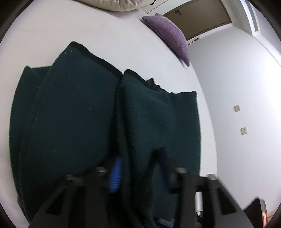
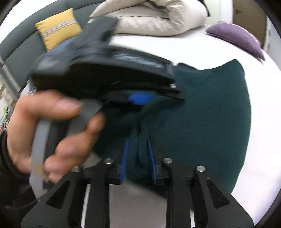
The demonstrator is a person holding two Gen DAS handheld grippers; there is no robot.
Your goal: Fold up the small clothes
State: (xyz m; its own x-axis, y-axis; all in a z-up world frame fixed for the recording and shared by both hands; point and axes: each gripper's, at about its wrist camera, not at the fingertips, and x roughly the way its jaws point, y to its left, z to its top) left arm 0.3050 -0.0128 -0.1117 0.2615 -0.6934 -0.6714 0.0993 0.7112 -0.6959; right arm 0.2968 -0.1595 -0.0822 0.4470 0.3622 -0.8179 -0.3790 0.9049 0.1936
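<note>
A dark green knit garment [image 1: 73, 112] lies on the white bed [image 1: 105, 38], partly folded into layered panels. My left gripper [image 1: 138, 175] is shut on a bunched fold of it; one blue pad [image 1: 115, 177] shows beside the cloth. In the right wrist view the same garment [image 2: 202, 119] spreads to the right. My right gripper [image 2: 137, 161] is shut on a pinched ridge of the green cloth between its blue pads [image 2: 123, 163]. The left gripper [image 2: 140, 99], held by a hand [image 2: 52, 129], crosses just above and in front, also on the cloth.
A purple cushion [image 1: 172, 35] lies at the bed's far edge, also in the right wrist view [image 2: 238, 38]. A rolled cream duvet [image 2: 154, 15] and a yellow cushion [image 2: 58, 29] sit at the back. A wall with sockets [image 1: 244, 130] stands to the right.
</note>
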